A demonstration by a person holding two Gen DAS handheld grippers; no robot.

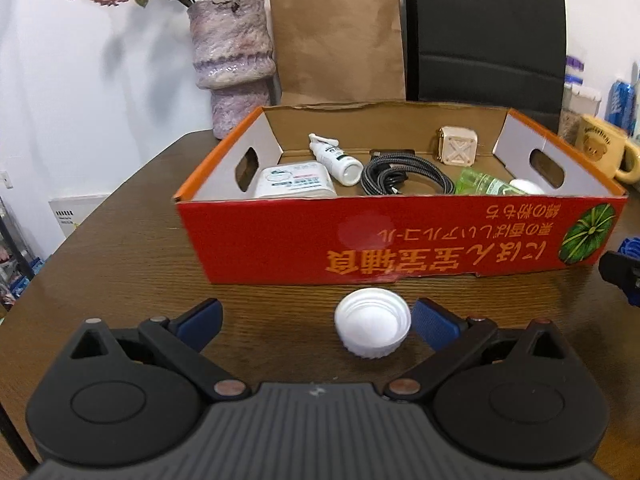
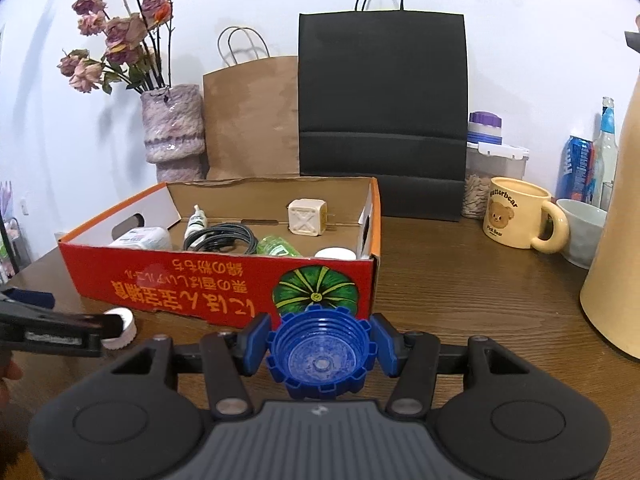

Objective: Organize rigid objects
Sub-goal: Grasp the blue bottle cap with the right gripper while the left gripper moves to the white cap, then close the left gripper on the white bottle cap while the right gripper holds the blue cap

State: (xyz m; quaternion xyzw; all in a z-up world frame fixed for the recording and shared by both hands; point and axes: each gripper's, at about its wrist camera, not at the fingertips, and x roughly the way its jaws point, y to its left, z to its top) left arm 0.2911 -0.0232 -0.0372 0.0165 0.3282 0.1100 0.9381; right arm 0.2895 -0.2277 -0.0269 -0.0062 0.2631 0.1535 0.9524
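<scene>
Right gripper (image 2: 320, 350) pinches a round blue plastic cap (image 2: 320, 354) | left gripper (image 1: 316, 322) spread wide around a white plastic cap (image 1: 373, 322) on the worktop | red cardboard box (image 1: 400, 236) at 12 o'clock holds several things | both caps still outside it

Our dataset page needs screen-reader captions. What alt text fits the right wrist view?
The right gripper holds a blue ridged cap, open side up, over a wooden table. Just beyond is a red cardboard box holding a cable, bottles and a charger, with the left gripper reaching a white cap beside it.
</scene>
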